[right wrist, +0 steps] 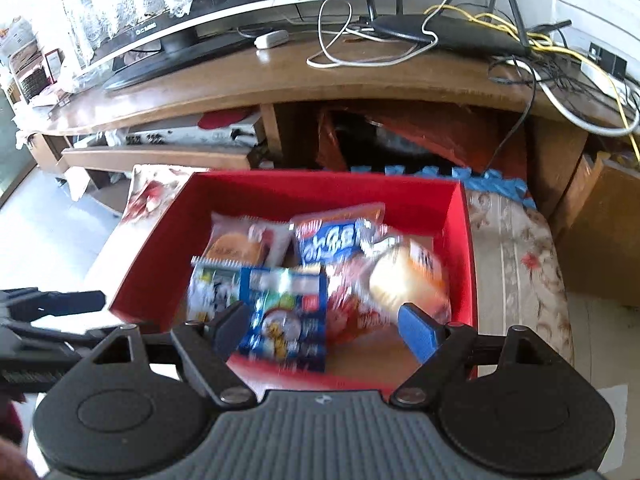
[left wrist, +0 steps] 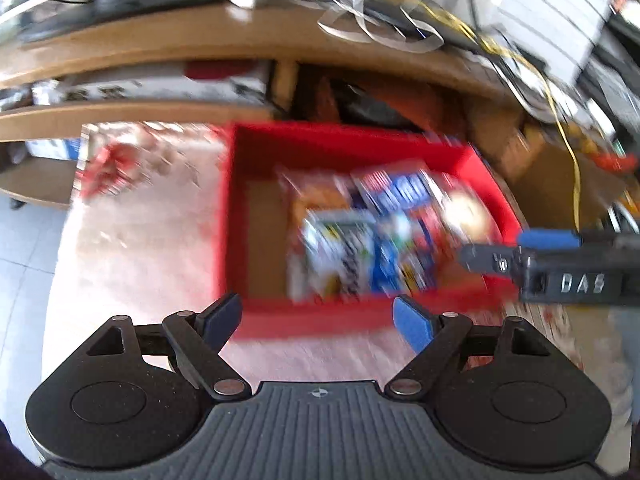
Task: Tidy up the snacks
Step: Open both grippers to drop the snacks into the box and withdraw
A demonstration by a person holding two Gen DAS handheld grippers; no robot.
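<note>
Snacks (left wrist: 360, 236) lie heaped in the red box (left wrist: 236, 216) in the left wrist view; the left tool (left wrist: 318, 318) hangs wide apart and empty before its near wall. Right wrist view: packets (right wrist: 280, 304) fill the box (right wrist: 466, 264), right tool (right wrist: 324, 328) parted, empty above them. Loading looks largely done; tidying may remain.

snack packets (left wrist: 360, 236) in the red box (left wrist: 236, 208) smeared by blur, labels unreadable, right gripper (left wrist: 520, 248) cut off at the edge
</note>
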